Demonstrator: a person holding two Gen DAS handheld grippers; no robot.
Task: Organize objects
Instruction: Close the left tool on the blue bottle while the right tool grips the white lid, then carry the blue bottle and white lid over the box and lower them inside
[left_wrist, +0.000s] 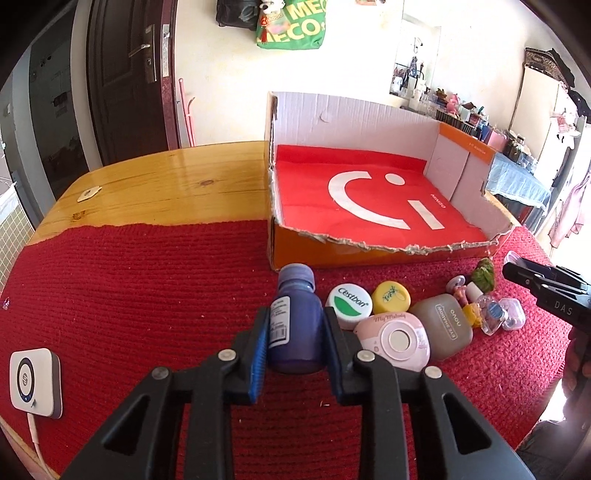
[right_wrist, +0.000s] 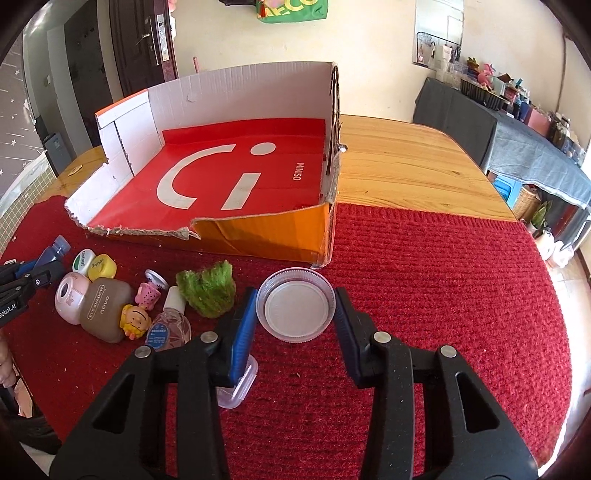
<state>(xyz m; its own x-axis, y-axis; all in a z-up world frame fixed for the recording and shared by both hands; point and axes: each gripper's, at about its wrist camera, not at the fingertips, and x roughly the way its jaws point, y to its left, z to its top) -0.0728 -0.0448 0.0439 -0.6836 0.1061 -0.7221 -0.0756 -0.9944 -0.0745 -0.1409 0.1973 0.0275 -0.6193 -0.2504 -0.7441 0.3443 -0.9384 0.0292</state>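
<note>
My left gripper (left_wrist: 295, 321) is shut on a small purple bottle (left_wrist: 295, 332) lying along its fingers, just above the red knitted mat. My right gripper (right_wrist: 295, 308) holds a clear round plastic lid (right_wrist: 295, 304) between its blue pads, both touching its rim. The open cardboard box (left_wrist: 454, 247) with a red lining stands behind the objects and also shows in the right wrist view (right_wrist: 266, 240). A cluster of small items lies in front of the box: a white cap (left_wrist: 349, 304), a yellow cap (left_wrist: 391, 297), a pink round case (left_wrist: 395, 341), a brown eye-shadow case (left_wrist: 443, 328).
A green fuzzy piece (right_wrist: 208, 291), small figurines (right_wrist: 135, 319), a clear small bottle (right_wrist: 168, 326) and a clear plastic box (right_wrist: 240, 384) lie left of my right gripper. A white device (left_wrist: 35, 382) with a cable sits at the mat's left. The wooden table (left_wrist: 166, 184) shows behind.
</note>
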